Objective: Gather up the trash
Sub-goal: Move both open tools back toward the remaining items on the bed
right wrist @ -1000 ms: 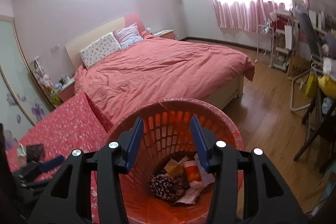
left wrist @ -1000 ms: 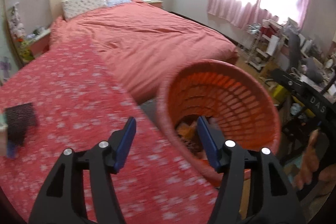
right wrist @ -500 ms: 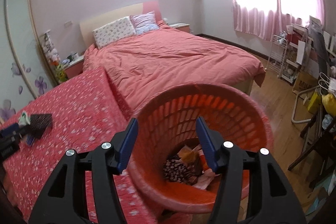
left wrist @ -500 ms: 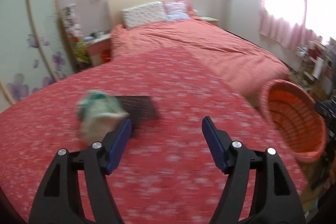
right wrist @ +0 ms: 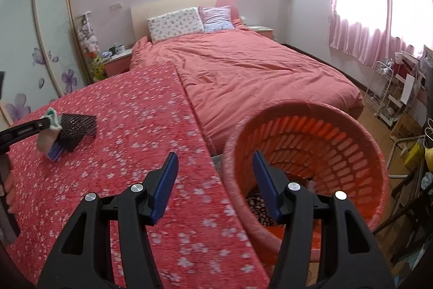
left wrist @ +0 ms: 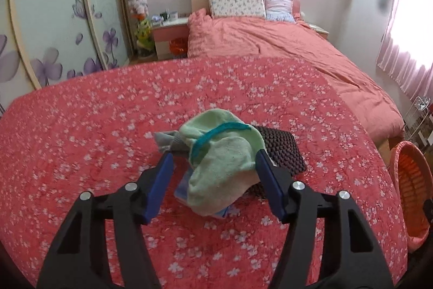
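Observation:
A crumpled pale green cloth with a teal cord (left wrist: 222,153) lies on the red flowered cover (left wrist: 108,126), on top of a blue packet (left wrist: 181,191) and beside a black mesh piece (left wrist: 281,151). My left gripper (left wrist: 213,164) is open, its fingers on either side of the green cloth. The pile also shows in the right wrist view (right wrist: 67,130), with the left gripper at it. My right gripper (right wrist: 215,161) is open and empty, straddling the near rim of the orange basket (right wrist: 311,153), which holds trash at its bottom.
A large bed with a pink duvet (right wrist: 257,72) stands beyond the flowered cover. A nightstand (left wrist: 169,37) and wardrobe doors (left wrist: 54,18) are at the left. A wire rack (right wrist: 384,88) and clutter line the right wall below the pink curtains.
My left gripper has swung left from the basket to the green cloth pile and closed in on it. My right gripper has shifted left so the basket sits to its right.

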The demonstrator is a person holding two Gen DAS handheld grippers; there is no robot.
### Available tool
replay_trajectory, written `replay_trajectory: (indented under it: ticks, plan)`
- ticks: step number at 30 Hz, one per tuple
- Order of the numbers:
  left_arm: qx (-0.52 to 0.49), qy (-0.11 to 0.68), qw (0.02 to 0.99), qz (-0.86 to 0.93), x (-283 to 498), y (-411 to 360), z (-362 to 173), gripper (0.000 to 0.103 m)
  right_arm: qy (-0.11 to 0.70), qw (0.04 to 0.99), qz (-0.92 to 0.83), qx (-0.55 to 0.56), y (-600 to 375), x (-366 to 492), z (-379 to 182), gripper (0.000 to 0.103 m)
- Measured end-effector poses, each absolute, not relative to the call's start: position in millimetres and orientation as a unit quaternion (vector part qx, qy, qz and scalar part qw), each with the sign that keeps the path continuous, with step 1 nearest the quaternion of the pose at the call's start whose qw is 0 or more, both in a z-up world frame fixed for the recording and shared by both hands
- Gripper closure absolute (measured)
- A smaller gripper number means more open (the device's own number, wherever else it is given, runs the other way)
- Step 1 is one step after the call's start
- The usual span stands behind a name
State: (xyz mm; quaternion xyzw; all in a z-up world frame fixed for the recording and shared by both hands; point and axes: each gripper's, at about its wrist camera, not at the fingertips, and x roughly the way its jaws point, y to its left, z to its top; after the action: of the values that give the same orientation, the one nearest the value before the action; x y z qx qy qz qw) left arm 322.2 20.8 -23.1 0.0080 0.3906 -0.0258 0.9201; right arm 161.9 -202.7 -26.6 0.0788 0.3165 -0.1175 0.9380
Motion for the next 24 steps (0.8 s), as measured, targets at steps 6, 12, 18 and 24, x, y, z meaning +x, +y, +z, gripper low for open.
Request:
replay_trajectory:
  ticks: [6,12,18,24]
  plan:
    - [-0.004,0.405,0.913,-0.043,321.5,23.0,-32.6,0.090,0.323,0.938,-0.105,0.064,-188.2,164.6,-27.7,0.046]
    - [-0.013,0.379,0.924,-0.049,305.3,45.5,-15.7,0.094,0.326,0.940,-0.088,0.055,-168.2,170.5,-27.5,0.046]
    - [-0.027,0.358,0.933,-0.041,287.1,85.2,3.6,0.094,0.328,0.942,-0.061,0.044,-138.3,179.7,-25.2,0.046]
    - [-0.018,0.359,0.933,-0.018,271.7,130.1,-0.2,0.094,0.331,0.942,-0.036,0.026,-108.4,185.6,-24.3,0.046]
